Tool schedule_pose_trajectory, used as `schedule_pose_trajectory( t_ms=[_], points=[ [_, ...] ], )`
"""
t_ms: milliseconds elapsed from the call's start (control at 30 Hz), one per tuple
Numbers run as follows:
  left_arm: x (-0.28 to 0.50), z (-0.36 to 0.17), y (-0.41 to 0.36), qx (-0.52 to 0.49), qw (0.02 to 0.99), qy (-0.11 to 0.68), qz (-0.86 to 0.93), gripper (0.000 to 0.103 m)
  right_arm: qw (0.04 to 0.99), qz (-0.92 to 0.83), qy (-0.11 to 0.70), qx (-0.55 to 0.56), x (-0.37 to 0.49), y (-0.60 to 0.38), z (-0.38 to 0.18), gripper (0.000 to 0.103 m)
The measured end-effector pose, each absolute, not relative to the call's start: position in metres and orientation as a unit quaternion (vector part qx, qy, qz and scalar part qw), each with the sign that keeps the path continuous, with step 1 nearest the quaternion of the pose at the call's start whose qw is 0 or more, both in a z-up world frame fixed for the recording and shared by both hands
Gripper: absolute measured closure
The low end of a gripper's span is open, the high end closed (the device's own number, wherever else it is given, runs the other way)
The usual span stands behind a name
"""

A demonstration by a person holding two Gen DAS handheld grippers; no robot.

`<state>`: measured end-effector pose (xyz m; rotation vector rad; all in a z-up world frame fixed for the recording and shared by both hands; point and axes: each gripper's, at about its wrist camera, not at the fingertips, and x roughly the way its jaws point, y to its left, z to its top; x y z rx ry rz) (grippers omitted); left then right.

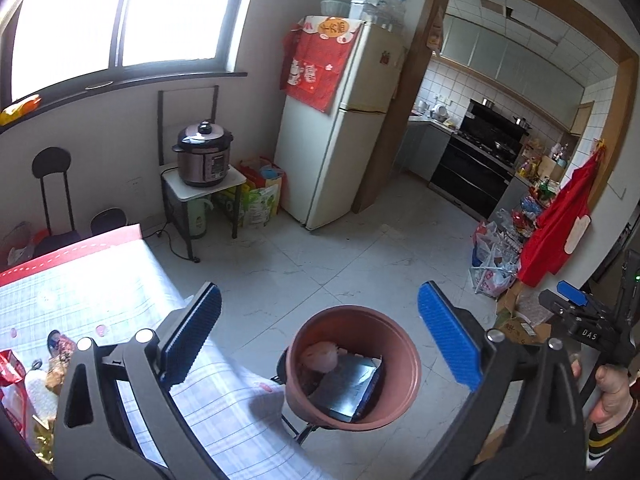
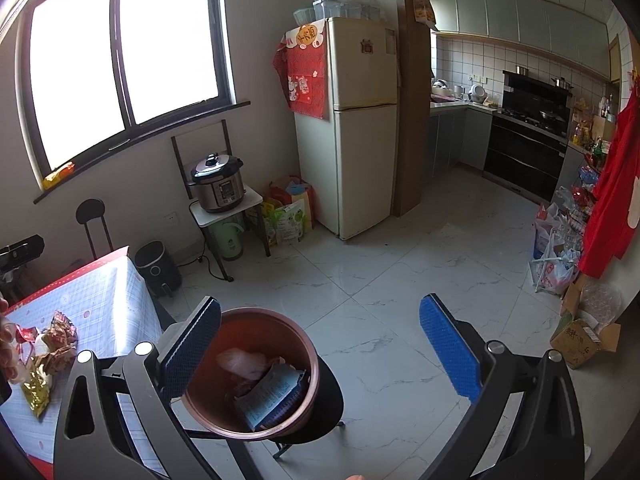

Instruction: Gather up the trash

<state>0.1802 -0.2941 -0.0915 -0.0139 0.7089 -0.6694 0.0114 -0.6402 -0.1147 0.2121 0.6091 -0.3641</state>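
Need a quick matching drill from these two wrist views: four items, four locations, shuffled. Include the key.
Items:
1. brown bucket
2. pressure cooker
3. snack wrappers
4. red cloth

Places:
A. hanging on the fridge
B. on the table with the checked cover
C. on a black stool
D. on a small white-topped stand under the window

Pairs: 1-C, 2-D, 3-B, 4-A

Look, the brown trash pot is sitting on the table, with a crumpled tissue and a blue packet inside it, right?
Not quite. The brown trash pot sits on a black stool beside the table, not on the table; the right wrist view shows this best. The rest holds: a crumpled tissue and a blue packet lie inside it.
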Motion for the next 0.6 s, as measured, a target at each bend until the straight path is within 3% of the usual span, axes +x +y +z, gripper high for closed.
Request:
schedule_pose_trajectory(
  t_ms=[600],
  points=[
    [0.124, -0.093, 0.009, -0.081, 0.945, 0.310, -0.058, 0.006, 0.945, -0.081, 0.312, 0.061, 0.067, -0.515, -0.099, 0.006]
  ],
)
